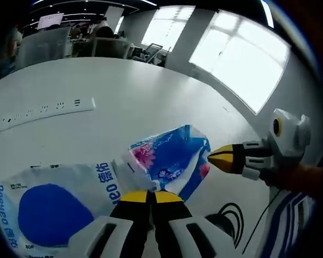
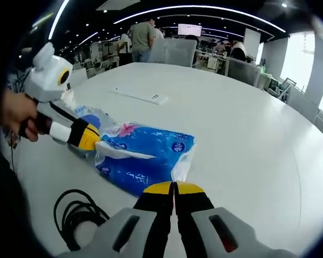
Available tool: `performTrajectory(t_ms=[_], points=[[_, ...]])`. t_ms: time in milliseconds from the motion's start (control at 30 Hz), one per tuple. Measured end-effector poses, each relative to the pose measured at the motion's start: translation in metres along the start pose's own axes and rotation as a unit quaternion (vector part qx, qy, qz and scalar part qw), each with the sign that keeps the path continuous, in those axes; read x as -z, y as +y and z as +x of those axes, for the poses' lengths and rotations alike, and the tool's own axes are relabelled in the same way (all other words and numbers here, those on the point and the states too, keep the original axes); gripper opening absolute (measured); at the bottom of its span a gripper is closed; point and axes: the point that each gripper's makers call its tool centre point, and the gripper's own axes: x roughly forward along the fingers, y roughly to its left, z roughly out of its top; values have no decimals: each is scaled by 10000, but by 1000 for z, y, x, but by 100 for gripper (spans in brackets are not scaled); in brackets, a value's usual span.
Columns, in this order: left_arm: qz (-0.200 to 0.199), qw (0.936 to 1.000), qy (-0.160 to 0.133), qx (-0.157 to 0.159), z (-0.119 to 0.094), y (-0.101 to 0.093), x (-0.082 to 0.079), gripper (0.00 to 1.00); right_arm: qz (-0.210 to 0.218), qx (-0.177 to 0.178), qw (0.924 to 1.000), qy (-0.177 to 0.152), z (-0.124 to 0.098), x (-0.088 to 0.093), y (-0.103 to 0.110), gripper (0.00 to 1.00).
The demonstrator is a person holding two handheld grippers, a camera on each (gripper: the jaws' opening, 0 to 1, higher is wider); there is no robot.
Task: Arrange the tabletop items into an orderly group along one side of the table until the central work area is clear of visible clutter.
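**Open-plan office, white surface — soft tissue pack held at both ends**

Wide and white, the round surface (image 2: 247, 118) sits in a bright office with big windows and people at desks in the background

On it lies a blue floral tissue pack (image 2: 145, 156), flat in the near part of the surface, its loose plastic wrapper bunched at the edges. The right gripper (image 2: 174, 187) has its jaws pressed together on a crinkled flap of wrapper at the pack's near corner. The left gripper (image 1: 151, 196) is likewise pinched shut on the wrapper at the opposite end; in the right gripper view it shows coming in from the left with a hand (image 2: 16, 118) on its handle

Touching the blue pack sits a second pack, white with a blue oval (image 1: 54, 209). A white power strip (image 1: 43, 112) lies well apart, further out, and a coil of black cable (image 2: 78, 217) rests near the surface edge

The pack looks light and soft — it should sag rather than stay stiff. The film is slippery and may stretch or tear, so a hold on a sealed seam or a gathered fold seems safer than thin loose film
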Motion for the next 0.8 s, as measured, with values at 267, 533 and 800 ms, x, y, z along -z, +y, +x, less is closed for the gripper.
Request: performTrajectory(t_ms=[267, 533, 800], points=[[-12, 10000, -7, -21, 3, 1, -3, 0, 144, 40, 9999, 81, 2, 4, 4, 0], [210, 9998, 51, -35, 1, -2, 1, 1, 207, -16, 9996, 171, 3, 9, 10, 0], [675, 9977, -29, -86, -5, -4, -5, 6, -130, -3, 9997, 190, -4, 9, 17, 18]])
